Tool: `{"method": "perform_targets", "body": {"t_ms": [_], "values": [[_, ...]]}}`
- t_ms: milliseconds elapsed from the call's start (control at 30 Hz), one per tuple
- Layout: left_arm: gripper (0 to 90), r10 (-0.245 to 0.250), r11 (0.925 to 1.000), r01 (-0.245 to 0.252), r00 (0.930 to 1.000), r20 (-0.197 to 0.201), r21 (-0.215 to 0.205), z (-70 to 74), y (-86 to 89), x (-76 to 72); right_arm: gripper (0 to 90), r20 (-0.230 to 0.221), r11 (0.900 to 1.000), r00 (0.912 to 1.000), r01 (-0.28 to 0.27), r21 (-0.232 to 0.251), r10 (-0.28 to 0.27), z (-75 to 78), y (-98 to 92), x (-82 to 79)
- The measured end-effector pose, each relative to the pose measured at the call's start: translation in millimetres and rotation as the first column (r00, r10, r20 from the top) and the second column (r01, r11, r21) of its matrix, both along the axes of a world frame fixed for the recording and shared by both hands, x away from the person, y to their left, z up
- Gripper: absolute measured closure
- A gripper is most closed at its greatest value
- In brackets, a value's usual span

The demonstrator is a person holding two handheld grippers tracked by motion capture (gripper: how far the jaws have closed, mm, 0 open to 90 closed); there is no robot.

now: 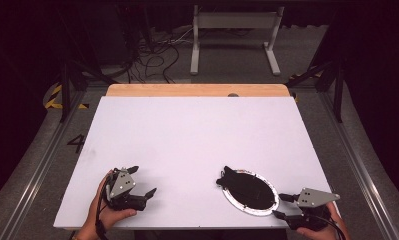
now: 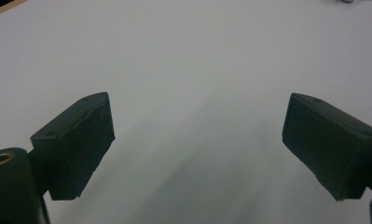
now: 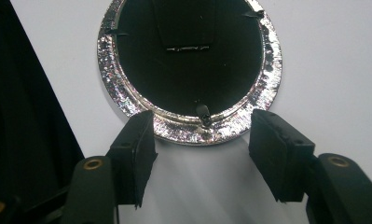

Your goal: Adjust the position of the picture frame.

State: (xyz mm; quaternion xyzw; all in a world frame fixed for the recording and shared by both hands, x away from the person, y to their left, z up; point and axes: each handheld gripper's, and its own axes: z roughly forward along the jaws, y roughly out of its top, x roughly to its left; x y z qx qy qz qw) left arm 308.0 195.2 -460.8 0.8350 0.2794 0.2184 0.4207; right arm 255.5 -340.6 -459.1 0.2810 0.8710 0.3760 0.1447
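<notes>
Because the disc (image 3: 189,60) lies flat at the table's (image 1: 197,135) near right edge, a nudge from the right gripper (image 3: 200,151) could push it off; those jaws gape empty just short of its silver rim; the left gripper (image 2: 197,140), well apart, hovers wide, empty.

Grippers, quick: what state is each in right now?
Left gripper: open, holding nothing, bare white table between the jaws.
Right gripper: open, holding nothing, jaws at the near edge of the round silver-rimmed black disc.
</notes>
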Motion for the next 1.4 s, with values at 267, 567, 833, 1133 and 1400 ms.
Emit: {"method": "perform_targets", "body": {"t_ms": [267,567,833,1133,1400], "values": [[9.9,-0.006,0.9999,0.006,1.0,-0.001,0.012,-1.3,-3.0,0.3,48.0,0.014,1.0,0.9999,0.009,0.005,-0.01,-0.7,4.3,0.4],[10.3,-0.014,0.9998,0.014,0.9999,-0.008,0.016,-2.5,-3.6,0.8,60.3,0.025,1.0,0.9995,0.018,0.005,-0.019,-0.4,6.1,0.9],[10.2,-0.017,0.9997,0.018,0.9998,-0.012,0.018,-3.4,-4.7,1.7,79.1,0.031,0.999,0.999,0.032,0.0,-0.032,0.1,7.9,1.0],[10.5,-0.02,0.9995,0.02,0.9996,-0.02,0.025,-4.4,-6.5,2.1,84.7,0.04,0.999,0.9987,0.032,-0.01,-0.032,0.1,11.1,2.8],[10.5,-0.027,0.9993,0.027,0.9992,-0.029,0.025,-5.0,-7.8,2.5,84.7,0.045,0.999,0.9978,0.049,-0.014,-0.049,0.4,12.5,6.4]]}}
